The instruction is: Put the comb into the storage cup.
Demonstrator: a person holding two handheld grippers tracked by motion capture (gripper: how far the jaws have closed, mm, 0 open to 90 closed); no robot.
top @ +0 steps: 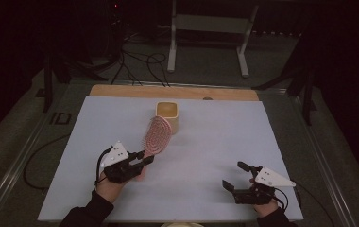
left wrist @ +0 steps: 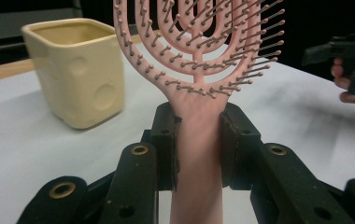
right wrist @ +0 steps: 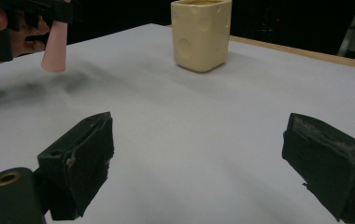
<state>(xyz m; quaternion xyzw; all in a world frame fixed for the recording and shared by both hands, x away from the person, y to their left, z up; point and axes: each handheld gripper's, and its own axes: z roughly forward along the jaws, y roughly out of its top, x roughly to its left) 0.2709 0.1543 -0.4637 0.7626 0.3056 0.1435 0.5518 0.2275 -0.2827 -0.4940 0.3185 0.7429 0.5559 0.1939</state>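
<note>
My left gripper (top: 142,161) is shut on the handle of a pink hairbrush (top: 157,135), lifted off the white table sheet (top: 206,142). In the left gripper view both pads clamp the brush handle (left wrist: 198,140), and the bristled head (left wrist: 199,42) rises beyond them. The brush head points toward a cream square cup (top: 168,115) (left wrist: 78,70) at the back middle. The handle's end (right wrist: 54,46) hangs at the upper left of the right gripper view. My right gripper (top: 239,176) (right wrist: 203,163) rests near the front right edge, jaws wide open with nothing between them.
The cream cup (right wrist: 201,35) stands upright with its mouth open. A wooden strip (top: 173,91) runs along the table's far edge. Behind it stand a white metal frame (top: 210,28) and loose cables (top: 144,64) on the floor.
</note>
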